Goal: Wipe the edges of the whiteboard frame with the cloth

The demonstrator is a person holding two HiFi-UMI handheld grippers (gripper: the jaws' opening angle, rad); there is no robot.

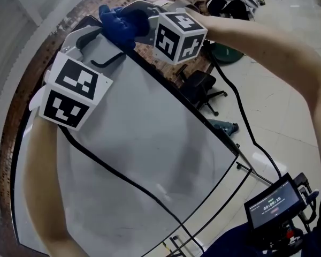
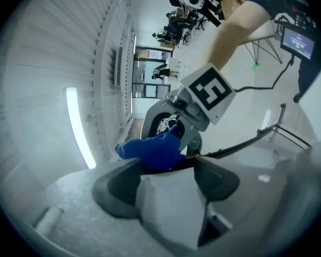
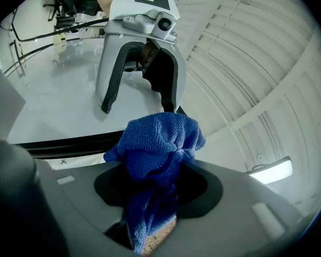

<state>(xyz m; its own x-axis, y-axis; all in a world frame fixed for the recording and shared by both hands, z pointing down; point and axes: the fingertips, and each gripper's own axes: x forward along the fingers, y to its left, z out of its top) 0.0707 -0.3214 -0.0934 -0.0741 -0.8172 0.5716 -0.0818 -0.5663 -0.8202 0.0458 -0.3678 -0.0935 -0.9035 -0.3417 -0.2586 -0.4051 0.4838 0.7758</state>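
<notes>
1. My right gripper (image 3: 158, 183) is closed on the blue cloth (image 3: 160, 143). The cloth is bunched between the jaws and sticks out in front of them.
2. The cloth is at the top corner of the whiteboard (image 1: 150, 154), against its black frame (image 1: 203, 119). I judge that the wiping is under way at this corner.
3. My left gripper (image 2: 168, 191) sits just beside the cloth, with the board's corner between its jaws. It seems to be clamped there to keep the board steady.
4. I see no dirt and no wiped trace on the frame, so I cannot tell which edges are already done.
5. The long edge going down to the right and the lower edges are well apart from the cloth. I believe they are left to do.
</notes>
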